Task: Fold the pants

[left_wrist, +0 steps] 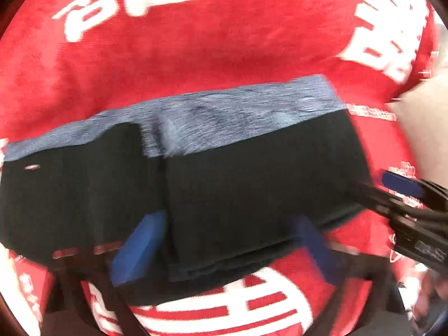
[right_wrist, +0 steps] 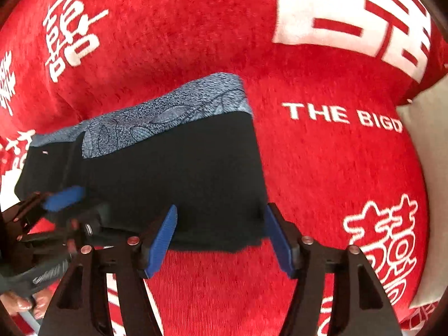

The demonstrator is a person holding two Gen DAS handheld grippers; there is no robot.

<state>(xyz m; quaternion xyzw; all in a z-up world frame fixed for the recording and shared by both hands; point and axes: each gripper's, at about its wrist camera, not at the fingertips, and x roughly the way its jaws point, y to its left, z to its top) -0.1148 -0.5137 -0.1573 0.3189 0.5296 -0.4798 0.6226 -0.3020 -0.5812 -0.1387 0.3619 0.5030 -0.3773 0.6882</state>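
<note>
The pants (left_wrist: 238, 173) are black with a grey-blue patterned waistband (left_wrist: 224, 114), folded into a compact rectangle on the red cloth. They also show in the right wrist view (right_wrist: 173, 173), waistband (right_wrist: 168, 114) on the far side. My left gripper (left_wrist: 224, 247) is open, its blue fingers (left_wrist: 137, 249) astride the near edge of the folded pants; it also shows in the right wrist view (right_wrist: 64, 198). My right gripper (right_wrist: 221, 238) is open, its blue fingers (right_wrist: 163, 240) at the near right edge of the pants; it also shows at the right of the left wrist view (left_wrist: 403, 187).
A red cloth (right_wrist: 322, 168) with white characters and the words "THE BIGD" covers the surface. A beige strip (right_wrist: 425, 173) lies along the right edge. A hand (right_wrist: 25, 305) holds the left gripper's handle at the lower left.
</note>
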